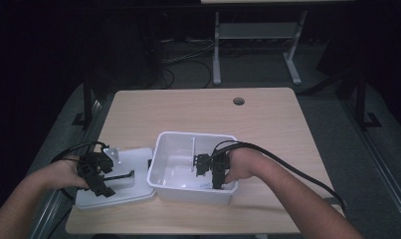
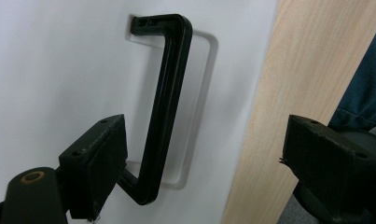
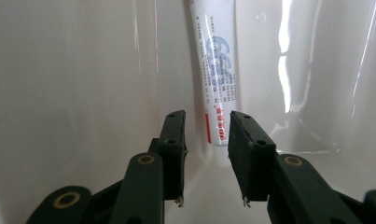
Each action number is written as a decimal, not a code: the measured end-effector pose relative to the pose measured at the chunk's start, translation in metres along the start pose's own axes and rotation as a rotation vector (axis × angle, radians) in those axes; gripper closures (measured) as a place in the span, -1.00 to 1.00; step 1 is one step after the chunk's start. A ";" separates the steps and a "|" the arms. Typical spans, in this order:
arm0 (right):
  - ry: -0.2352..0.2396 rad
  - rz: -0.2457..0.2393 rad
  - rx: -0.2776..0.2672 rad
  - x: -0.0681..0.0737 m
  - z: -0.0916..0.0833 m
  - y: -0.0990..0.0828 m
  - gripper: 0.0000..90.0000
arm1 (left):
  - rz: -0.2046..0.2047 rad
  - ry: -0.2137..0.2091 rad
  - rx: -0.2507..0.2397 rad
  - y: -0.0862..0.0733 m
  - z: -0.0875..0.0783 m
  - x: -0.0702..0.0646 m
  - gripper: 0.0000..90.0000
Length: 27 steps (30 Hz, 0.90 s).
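White plastic bin (image 1: 163, 149) sits near the middle of the counter (image 1: 198, 107), and the right tongs (image 1: 208, 169) are dipped down inside it, on the near right side of the divider. In the right gripper view a white tube (image 3: 217, 70) with blue and red print lies along the bin's inner wall. Its long axis runs straight away from the tongs, and its flat crimped end points back at them, just past the tips. Right tongs (image 3: 206, 128) are nearly together, a narrow gap between the pads and nothing pinched in it.

Just left of the bin lies its white lid (image 1: 131, 191) with a black handle (image 2: 164, 112). Left tongs (image 2: 202, 158) hover over the lid, spread wide, one pad right by the handle without clamping it.
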State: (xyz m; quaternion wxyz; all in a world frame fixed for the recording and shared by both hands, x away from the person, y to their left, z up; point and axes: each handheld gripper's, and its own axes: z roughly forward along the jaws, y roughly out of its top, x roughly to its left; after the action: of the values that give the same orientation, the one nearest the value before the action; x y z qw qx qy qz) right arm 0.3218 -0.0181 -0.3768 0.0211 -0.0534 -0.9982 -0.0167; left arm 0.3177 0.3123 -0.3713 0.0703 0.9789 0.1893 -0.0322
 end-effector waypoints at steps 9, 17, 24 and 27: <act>-0.006 0.013 -0.023 -0.001 -0.005 -0.001 0.31 | 0.006 0.013 0.011 0.001 0.000 -0.001 -0.69; -0.032 0.042 -0.052 -0.005 -0.018 -0.007 0.05 | 0.025 0.012 0.045 0.006 0.000 -0.003 -0.68; -0.056 0.076 -0.123 -0.005 -0.038 -0.018 -0.11 | 0.042 0.011 0.086 0.009 0.000 -0.003 -0.68; -0.062 0.083 -0.139 -0.006 -0.045 -0.023 -0.13 | 0.045 0.014 0.095 0.011 0.002 -0.002 -0.68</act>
State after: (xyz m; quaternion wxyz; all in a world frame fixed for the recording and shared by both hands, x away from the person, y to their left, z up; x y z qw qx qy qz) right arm 0.3272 -0.0428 -0.3330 -0.0131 -0.0964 -0.9918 -0.0835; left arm 0.3199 0.3013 -0.3714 0.0233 0.9853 0.1661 -0.0326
